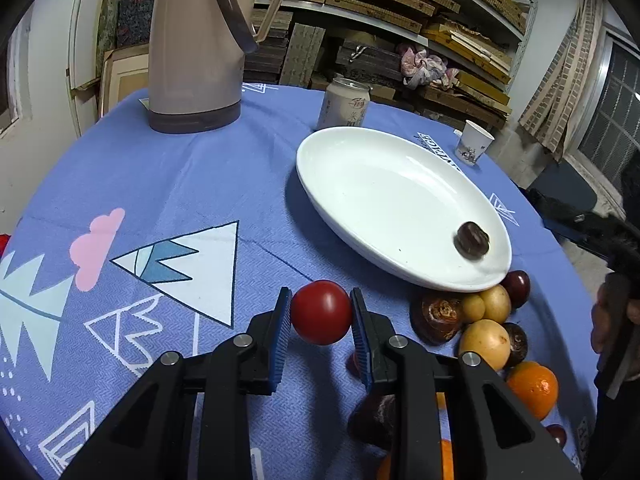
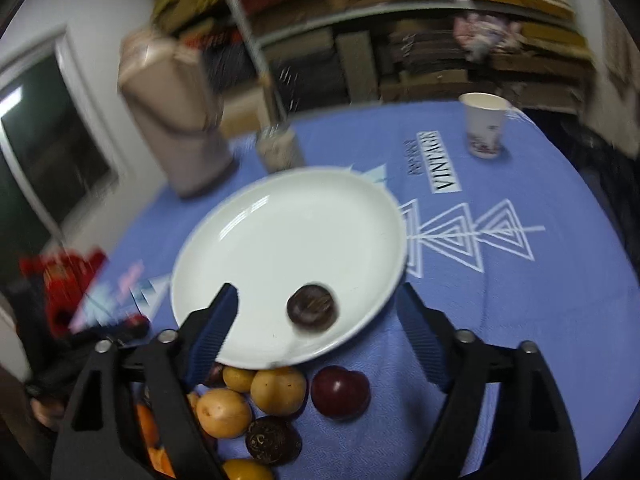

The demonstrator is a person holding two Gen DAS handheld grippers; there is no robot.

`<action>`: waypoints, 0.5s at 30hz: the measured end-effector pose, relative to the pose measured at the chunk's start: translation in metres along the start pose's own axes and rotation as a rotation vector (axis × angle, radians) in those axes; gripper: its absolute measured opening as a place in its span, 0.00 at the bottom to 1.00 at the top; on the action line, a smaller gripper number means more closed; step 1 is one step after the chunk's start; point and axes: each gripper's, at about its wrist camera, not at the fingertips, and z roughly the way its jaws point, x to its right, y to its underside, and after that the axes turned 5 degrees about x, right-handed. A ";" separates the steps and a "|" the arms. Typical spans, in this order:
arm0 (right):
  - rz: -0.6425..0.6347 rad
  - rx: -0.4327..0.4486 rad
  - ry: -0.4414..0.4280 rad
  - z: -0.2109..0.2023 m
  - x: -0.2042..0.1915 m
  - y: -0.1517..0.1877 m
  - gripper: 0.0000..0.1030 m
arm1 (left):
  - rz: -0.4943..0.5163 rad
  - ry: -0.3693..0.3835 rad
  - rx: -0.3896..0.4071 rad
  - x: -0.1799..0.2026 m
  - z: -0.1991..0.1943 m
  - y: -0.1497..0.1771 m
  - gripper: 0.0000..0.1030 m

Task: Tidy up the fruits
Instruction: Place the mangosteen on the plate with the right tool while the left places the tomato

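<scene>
A person sorting fruit at a blue-clothed table (image 1: 168, 168) works with two sets of hand-held tongs. The left tongs (image 1: 322, 312) are clenched on a round red fruit (image 1: 321, 312), seemingly held clear of the cloth short of the white plate (image 1: 360, 176); the right tongs (image 2: 316, 312) stand released with nothing between the pads, poised over the plate's near rim, where a dark brown fruit (image 2: 313, 306) lies by itself. In the blurred right-wrist view that fruit looks slightly flattened, its broad face turned up and toward the camera, though its long axis cannot be told for certain. The red fruit is near enough a ball to have no clear long axis. The remaining heap (image 1: 486, 320) of yellow, dark and orange fruit lies on the cloth against the plate's near edge. The step in hand appears to be loading the plate: next, the left tongs must carry the red fruit over the rim and let go low, so it does not roll
</scene>
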 end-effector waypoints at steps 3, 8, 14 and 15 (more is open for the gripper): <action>0.096 0.024 -0.051 -0.004 0.022 0.002 0.85 | -0.034 0.008 -0.014 0.003 0.001 -0.003 0.28; 0.269 -0.008 -0.082 -0.002 0.050 0.000 0.88 | 0.062 0.011 -0.016 0.044 0.011 -0.041 0.29; 0.197 0.002 -0.096 -0.010 0.039 -0.001 0.91 | 0.059 -0.002 -0.108 0.067 0.084 -0.079 0.29; 0.190 -0.004 -0.094 -0.009 0.037 -0.001 0.91 | 0.060 -0.005 -0.122 0.068 0.092 -0.079 0.29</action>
